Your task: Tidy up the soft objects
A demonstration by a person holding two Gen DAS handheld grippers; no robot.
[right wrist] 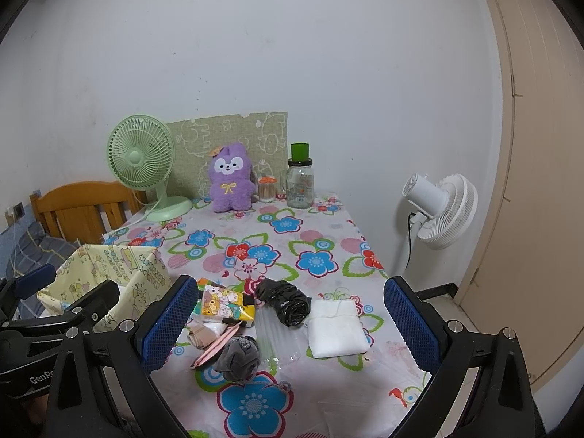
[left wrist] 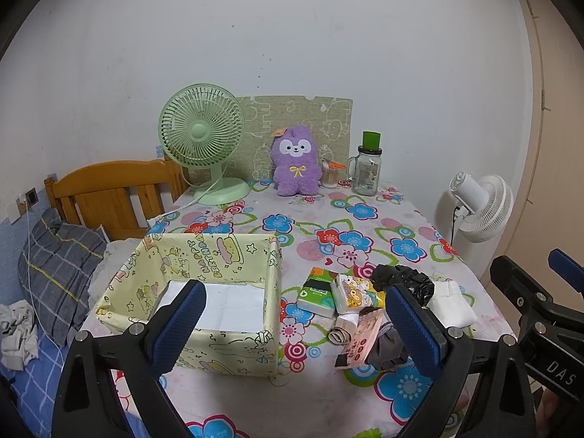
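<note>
A yellow cartoon-print box [left wrist: 204, 255] [right wrist: 120, 266] stands open on the flowered table; only its white floor shows inside. To its right lies a pile: a green tissue pack [left wrist: 317, 292], a cartoon tissue pack [left wrist: 356, 292] [right wrist: 224, 303], a black plastic roll [left wrist: 405, 279] [right wrist: 286, 301], a white cloth pouch [left wrist: 450, 304] [right wrist: 335, 328], a grey sock ball [right wrist: 237, 359] and a pink flat pack [left wrist: 361, 343]. My left gripper [left wrist: 292, 325] is open and empty above the box's front right corner. My right gripper [right wrist: 288, 325] is open and empty above the pile.
At the table's back stand a green desk fan [left wrist: 202, 142], a purple plush [left wrist: 294, 162], a glass jar with a green lid [left wrist: 367, 168] and a small cotton-swab jar [left wrist: 330, 175]. A white floor fan [left wrist: 481, 206] stands to the right, a bed with a wooden headboard [left wrist: 109, 189] to the left.
</note>
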